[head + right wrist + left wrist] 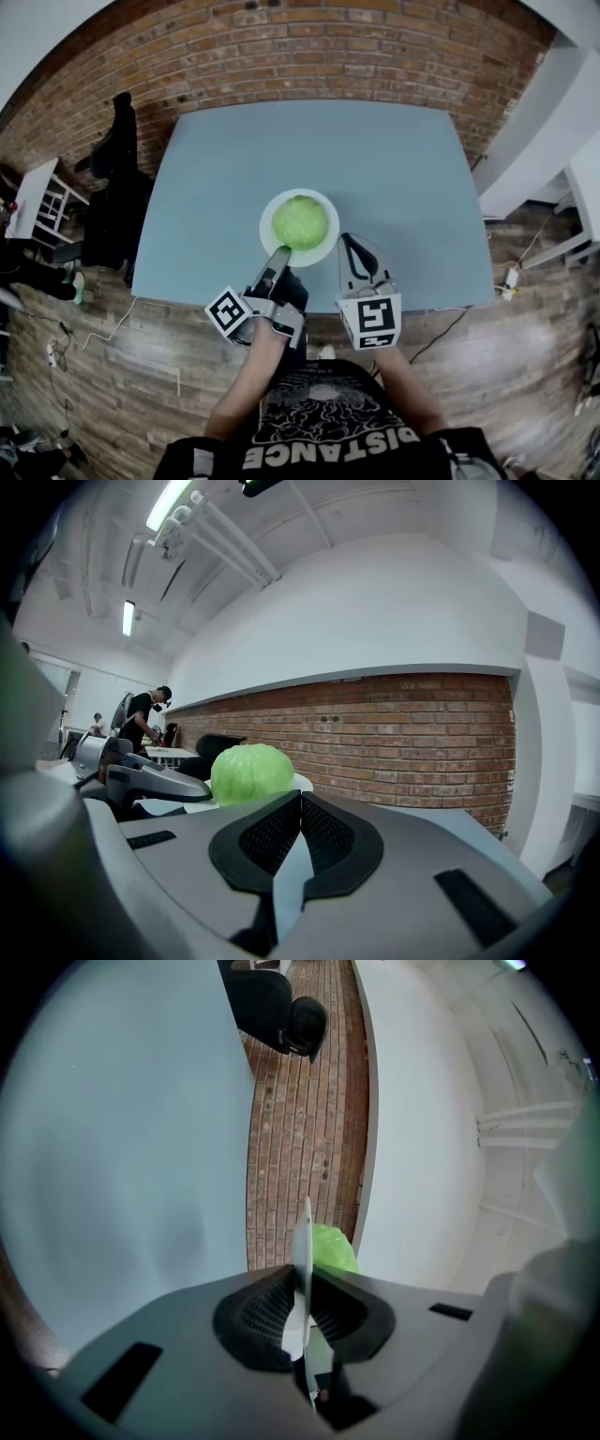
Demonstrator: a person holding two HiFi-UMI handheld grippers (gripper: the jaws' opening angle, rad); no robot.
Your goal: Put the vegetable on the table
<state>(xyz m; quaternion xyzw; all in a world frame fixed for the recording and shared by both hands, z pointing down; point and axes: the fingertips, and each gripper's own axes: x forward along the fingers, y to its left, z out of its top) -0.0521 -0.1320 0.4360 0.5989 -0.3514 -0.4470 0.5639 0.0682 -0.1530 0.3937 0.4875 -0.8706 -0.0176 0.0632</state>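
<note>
Head view: cabbage [300, 222] resting on plate [269, 234], near table [394, 169] front edge. Left gripper [278, 253] clamped on thin white edge, apparently plate rim, likely to steady or tip it. Right gripper [350, 241] closed on nothing, just beside plate.

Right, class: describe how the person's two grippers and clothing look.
The left gripper and right gripper are grey with black ribbed pads; each carries a white cube with black square markers. The person wears a black short-sleeved T-shirt with white print.
</note>
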